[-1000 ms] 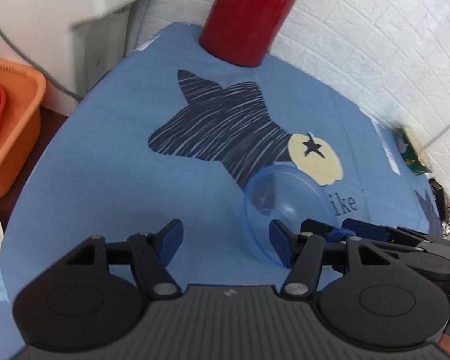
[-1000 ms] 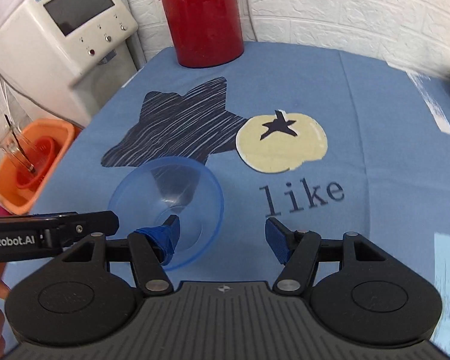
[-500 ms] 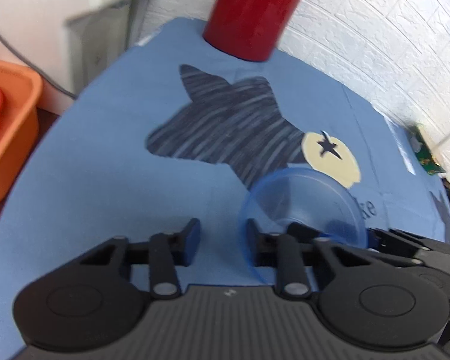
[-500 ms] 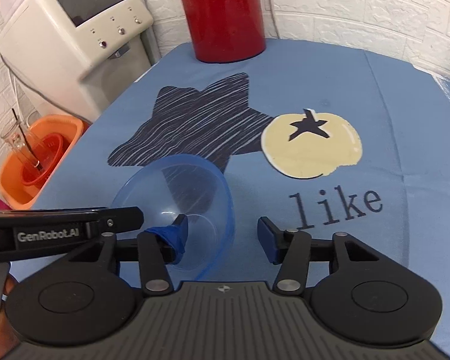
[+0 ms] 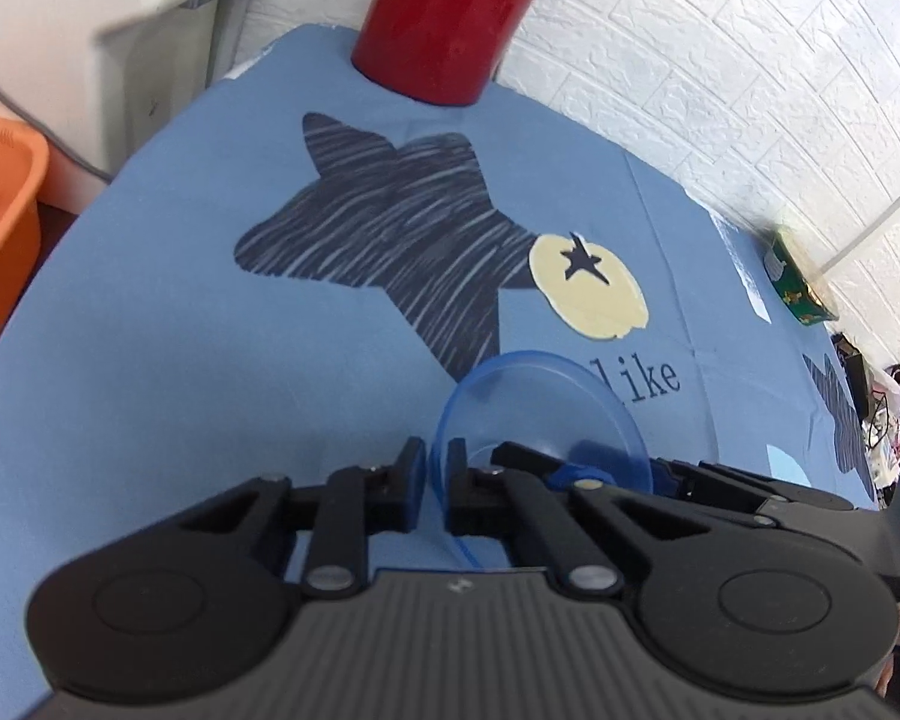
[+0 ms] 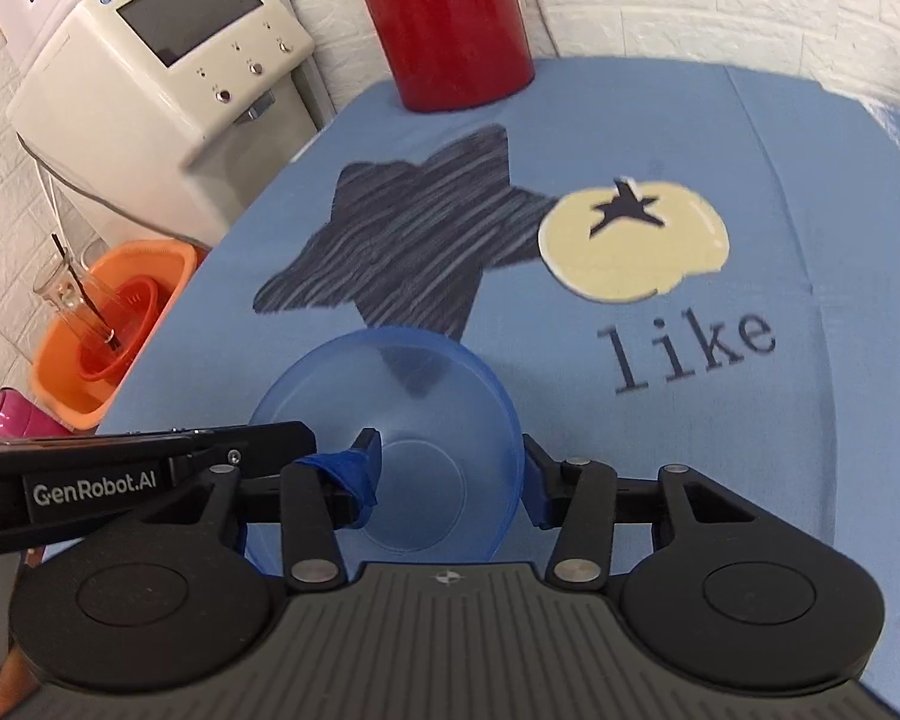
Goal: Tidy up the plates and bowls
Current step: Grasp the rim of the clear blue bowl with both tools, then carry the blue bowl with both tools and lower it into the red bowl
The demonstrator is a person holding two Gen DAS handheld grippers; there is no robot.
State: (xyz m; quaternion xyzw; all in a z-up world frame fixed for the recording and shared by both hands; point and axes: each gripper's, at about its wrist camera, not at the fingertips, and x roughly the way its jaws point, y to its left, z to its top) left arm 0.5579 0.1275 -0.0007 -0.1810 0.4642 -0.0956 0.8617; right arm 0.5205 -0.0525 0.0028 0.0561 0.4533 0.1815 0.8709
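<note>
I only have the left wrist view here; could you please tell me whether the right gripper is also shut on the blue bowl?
Observer: No. The right gripper is open, with one finger inside the blue bowl and the other just outside its rim.
Operator: Where does my left gripper sit relative to it?
Observer: It comes in at the bowl's left rim, across from the right gripper's outer finger.
Operator: And what is in the orange basin?
Observer: A red bowl and a clear glass with a dark stick in it.
</note>
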